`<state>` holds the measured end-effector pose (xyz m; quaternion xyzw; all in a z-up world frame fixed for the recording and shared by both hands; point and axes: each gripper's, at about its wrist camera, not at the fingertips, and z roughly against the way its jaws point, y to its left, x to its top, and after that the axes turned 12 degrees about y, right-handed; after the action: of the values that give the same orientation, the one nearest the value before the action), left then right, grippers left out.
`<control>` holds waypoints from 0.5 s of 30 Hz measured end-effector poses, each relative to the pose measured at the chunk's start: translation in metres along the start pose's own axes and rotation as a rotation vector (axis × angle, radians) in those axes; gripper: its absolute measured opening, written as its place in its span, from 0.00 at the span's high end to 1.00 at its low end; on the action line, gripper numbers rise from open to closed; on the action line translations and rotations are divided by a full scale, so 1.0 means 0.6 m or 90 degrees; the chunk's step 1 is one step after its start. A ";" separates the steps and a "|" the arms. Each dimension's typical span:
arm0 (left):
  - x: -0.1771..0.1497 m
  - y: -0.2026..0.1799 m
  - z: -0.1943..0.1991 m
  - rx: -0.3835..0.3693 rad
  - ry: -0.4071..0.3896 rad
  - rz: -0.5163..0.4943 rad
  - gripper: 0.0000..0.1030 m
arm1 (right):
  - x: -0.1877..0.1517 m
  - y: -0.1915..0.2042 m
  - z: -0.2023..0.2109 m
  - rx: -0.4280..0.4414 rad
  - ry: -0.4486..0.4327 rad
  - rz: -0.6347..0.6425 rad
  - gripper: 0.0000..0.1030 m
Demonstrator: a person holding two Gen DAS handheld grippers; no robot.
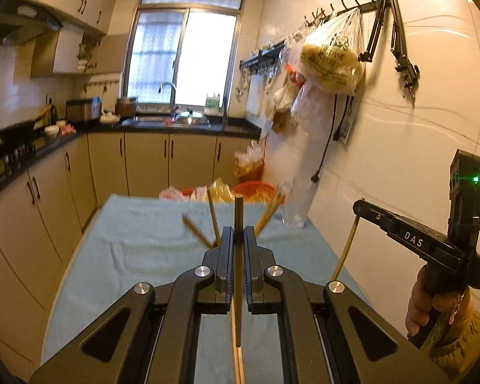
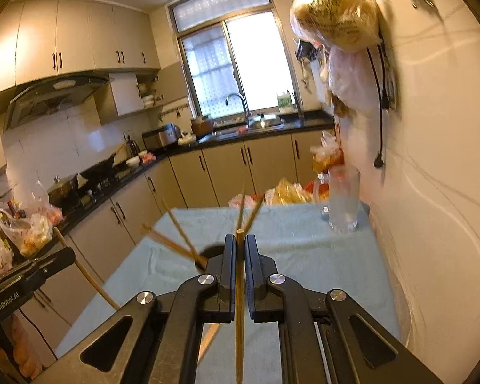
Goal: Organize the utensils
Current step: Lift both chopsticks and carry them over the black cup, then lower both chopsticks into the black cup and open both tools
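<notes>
Both jaws clamped: left gripper [image 1: 238,240] pinches a dark chopstick [image 1: 238,211], right gripper [image 2: 240,246] a pale chopstick [image 2: 239,304]. Sticks run lengthwise betw. jaws, prob. for carrying; glass [image 2: 344,198] ahead-right on worktop [image 2: 304,256].

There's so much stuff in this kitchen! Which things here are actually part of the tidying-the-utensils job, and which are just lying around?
Part of the job:
- chopstick clamped in the left gripper
- chopstick clamped in the right gripper
- other chopsticks standing in a dark holder

Just lying about:
- glass mug
- hanging plastic bag
- wok
- sink
</notes>
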<state>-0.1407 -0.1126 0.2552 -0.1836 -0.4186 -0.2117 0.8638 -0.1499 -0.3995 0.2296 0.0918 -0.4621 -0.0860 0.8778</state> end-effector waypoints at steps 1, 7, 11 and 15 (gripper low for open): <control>0.019 -0.004 -0.005 0.005 -0.011 -0.005 0.95 | 0.014 0.002 -0.004 0.003 -0.011 -0.002 0.95; 0.114 -0.006 -0.062 0.023 -0.034 0.008 0.95 | 0.098 0.011 -0.040 0.027 -0.081 -0.030 0.95; 0.160 -0.001 -0.112 0.020 -0.034 0.029 0.95 | 0.133 0.014 -0.075 0.023 -0.113 -0.048 0.94; 0.181 -0.001 -0.168 0.040 -0.033 0.024 0.95 | 0.145 0.008 -0.124 0.017 -0.116 -0.070 0.94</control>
<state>-0.0154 -0.1860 0.2836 -0.1695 -0.4436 -0.1774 0.8620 -0.0395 -0.4095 0.2586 0.1209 -0.5354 -0.1358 0.8248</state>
